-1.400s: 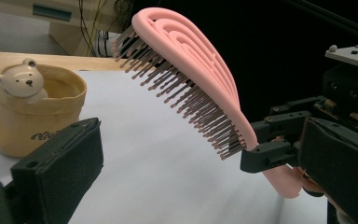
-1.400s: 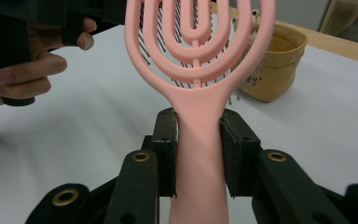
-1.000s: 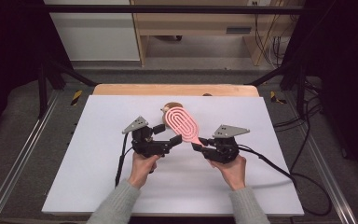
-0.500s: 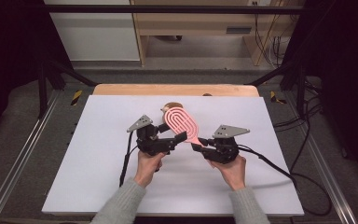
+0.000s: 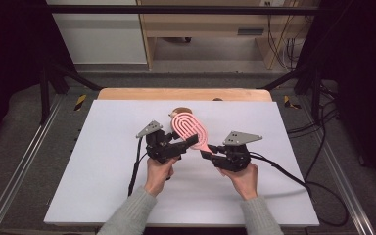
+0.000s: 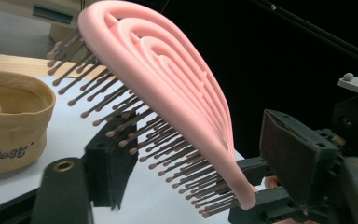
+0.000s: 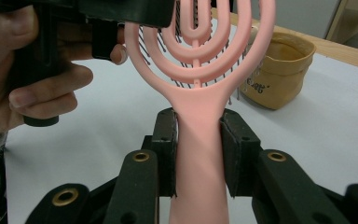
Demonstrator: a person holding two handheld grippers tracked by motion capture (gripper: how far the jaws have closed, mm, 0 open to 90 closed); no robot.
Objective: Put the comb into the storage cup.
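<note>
A pink hairbrush [image 5: 190,129] with a looped open head is held off the white table, bristles down. My right gripper [image 5: 209,152] is shut on its handle, and both pads press the handle's sides in the right gripper view [image 7: 199,135]. My left gripper [image 5: 190,143] comes in from the left and stands open, its jaws straddling the lower part of the brush head [image 6: 168,79]. The bristles hang in front of its left jaw and its right jaw is clear of the pink back. The left gripper [image 7: 98,14] and the hand holding it sit beside the brush head [image 7: 200,70].
A small tan fabric pouch [image 5: 180,110] stands on the white table [image 5: 103,161] just behind the brush, close to the wooden back edge; it also appears in both gripper views [image 6: 9,126] [image 7: 279,70]. Cables trail from both grippers toward the front.
My left gripper has moved right and slightly forward toward the brush, and its open jaws now reach around the head. The right gripper and the brush have barely moved.
</note>
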